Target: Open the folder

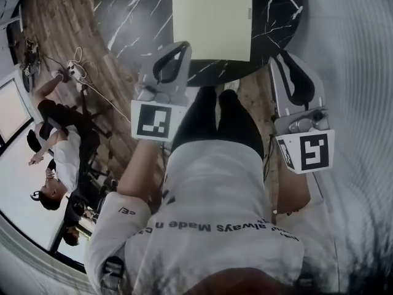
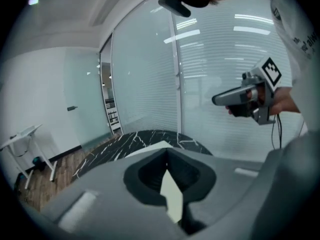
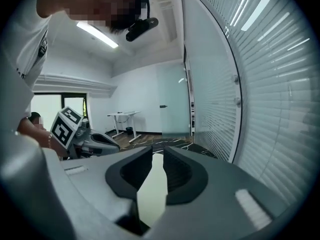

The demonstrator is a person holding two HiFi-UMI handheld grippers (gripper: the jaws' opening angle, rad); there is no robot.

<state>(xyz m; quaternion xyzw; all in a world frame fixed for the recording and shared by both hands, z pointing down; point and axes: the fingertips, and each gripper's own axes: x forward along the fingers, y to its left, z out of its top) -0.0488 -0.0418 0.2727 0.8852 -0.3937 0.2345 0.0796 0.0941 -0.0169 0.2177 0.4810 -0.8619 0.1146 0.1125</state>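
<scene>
Folder (image 1: 212, 17) lies at the marble surface's (image 1: 135, 17) near edge; left gripper (image 1: 183, 47) jaws together, right gripper (image 1: 285, 57) jaws slightly apart, both empty, short of it.

Black marble table (image 1: 123, 11), wood floor (image 1: 55, 17), white desk (image 3: 122, 113), window blinds (image 3: 280, 84), seated bystander (image 1: 61, 158)

An office. In the head view, a round black marble tabletop (image 1: 129, 5) stands at 12 o'clock on wood-plank floor (image 1: 55, 23), and another person (image 1: 64, 155) sits at 9 o'clock. The gripper views show glass partition walls (image 2: 145, 69), slatted blinds (image 3: 280, 84), a white desk (image 3: 122, 115) and a ceiling strip light (image 3: 97, 34).
</scene>
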